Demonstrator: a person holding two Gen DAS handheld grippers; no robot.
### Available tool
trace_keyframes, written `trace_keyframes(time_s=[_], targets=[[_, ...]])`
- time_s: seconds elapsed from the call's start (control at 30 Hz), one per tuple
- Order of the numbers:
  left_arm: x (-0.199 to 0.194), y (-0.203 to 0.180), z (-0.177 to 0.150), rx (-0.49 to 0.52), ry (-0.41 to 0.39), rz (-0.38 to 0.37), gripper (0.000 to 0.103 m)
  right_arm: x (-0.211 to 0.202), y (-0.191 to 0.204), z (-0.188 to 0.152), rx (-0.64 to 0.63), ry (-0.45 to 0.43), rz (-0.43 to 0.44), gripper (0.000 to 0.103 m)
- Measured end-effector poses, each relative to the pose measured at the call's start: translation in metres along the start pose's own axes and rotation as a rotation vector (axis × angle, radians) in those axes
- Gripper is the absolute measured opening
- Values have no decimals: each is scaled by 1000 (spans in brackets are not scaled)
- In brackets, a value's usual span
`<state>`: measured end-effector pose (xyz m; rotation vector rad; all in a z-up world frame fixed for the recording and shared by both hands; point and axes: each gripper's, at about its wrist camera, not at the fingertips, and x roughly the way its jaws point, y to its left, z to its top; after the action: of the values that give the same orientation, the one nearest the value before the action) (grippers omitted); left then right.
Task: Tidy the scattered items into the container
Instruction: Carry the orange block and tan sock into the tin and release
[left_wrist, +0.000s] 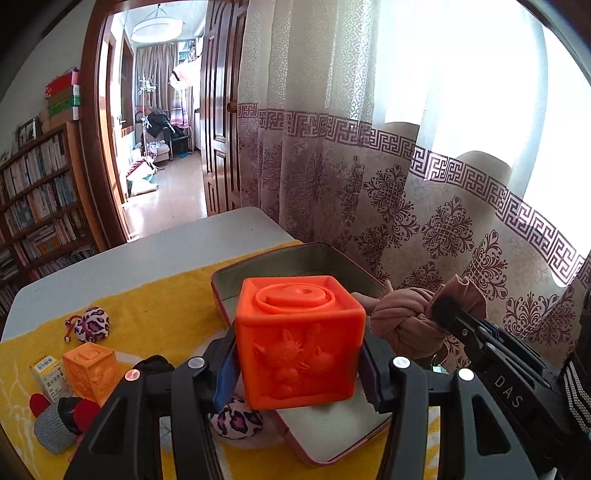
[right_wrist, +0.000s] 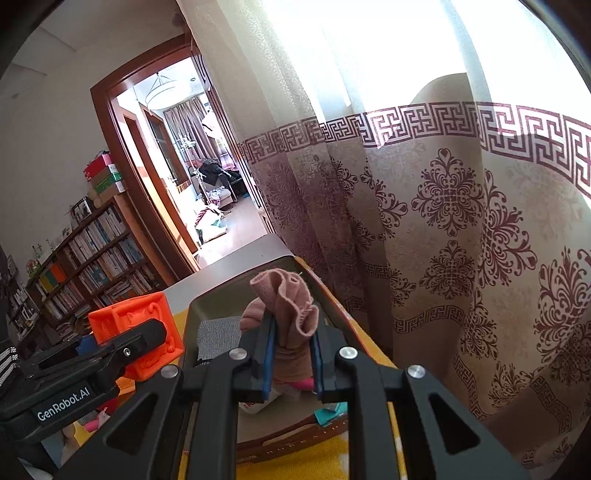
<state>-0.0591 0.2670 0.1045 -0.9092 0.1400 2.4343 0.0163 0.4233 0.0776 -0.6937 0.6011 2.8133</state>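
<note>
Left tool (left_wrist: 299, 363) clamps orange embossed cube (left_wrist: 299, 343), held above open tin (left_wrist: 236, 275) on bench (left_wrist: 110, 266). Right tool (right_wrist: 293, 354) grips knotted pink sock (right_wrist: 284, 306), also over tin. Step: both loads in carry. Next, likely: lower, release inside; 2 leopard pouches (left_wrist: 92, 325), paler cube (left_wrist: 90, 369) still out.

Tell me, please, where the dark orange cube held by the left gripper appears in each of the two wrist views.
Left wrist view: the dark orange cube fills the lower centre, clamped in the left gripper, in front of the metal tin.
Right wrist view: the cube sits at the lower left, partly behind the left gripper's finger.
Shared landmark: the knotted pink cloth held by the right gripper.
</note>
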Motion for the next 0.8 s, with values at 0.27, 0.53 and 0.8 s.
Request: trace_keyframes(time_s=[0.27, 0.53, 0.8], targets=[[9, -6, -2, 16, 23, -10, 57, 5, 0, -2, -6, 9, -16, 23], [-1, -3, -2, 22, -14, 9, 75, 4, -7, -1, 30, -4, -30, 48], [-6, 10, -7, -5, -14, 27, 75, 5, -6, -2, 34, -4, -36, 48]])
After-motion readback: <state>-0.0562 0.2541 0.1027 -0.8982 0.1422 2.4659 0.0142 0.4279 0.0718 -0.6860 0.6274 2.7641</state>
